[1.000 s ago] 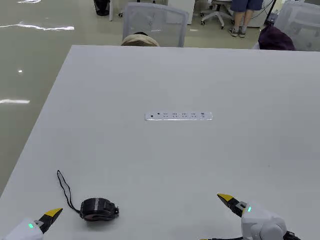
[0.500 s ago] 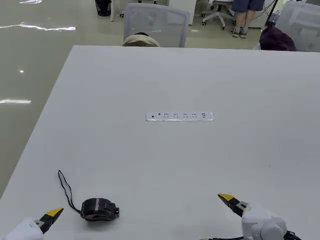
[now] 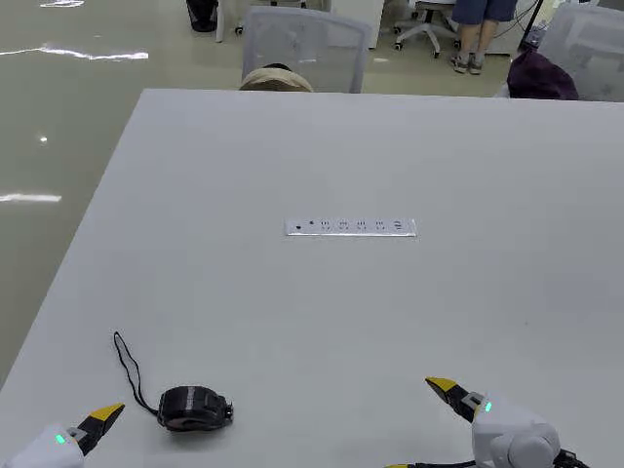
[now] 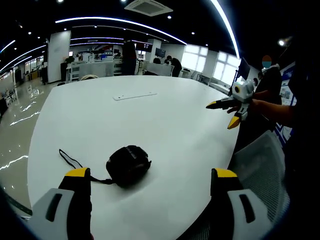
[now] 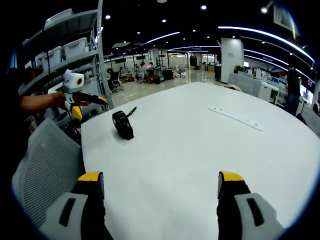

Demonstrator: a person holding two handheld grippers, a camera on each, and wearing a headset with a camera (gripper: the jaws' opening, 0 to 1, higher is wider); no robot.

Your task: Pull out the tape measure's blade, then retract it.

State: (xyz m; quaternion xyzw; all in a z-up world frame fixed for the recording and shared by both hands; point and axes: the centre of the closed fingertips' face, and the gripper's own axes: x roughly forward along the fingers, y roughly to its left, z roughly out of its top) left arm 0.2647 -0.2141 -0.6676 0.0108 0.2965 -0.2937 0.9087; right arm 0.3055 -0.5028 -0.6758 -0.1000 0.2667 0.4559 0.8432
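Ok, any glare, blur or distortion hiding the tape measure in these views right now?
Head view: even light, sharp; glare streaks lie on the floor, the tape measure dark and clear on the white table. Left gripper view: fisheye bends the table edge, tape measure in focus, soft shadow. Right gripper view: same bending, tape measure small but sharp.

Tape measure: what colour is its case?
The tape measure is black, clearest in the left gripper view.
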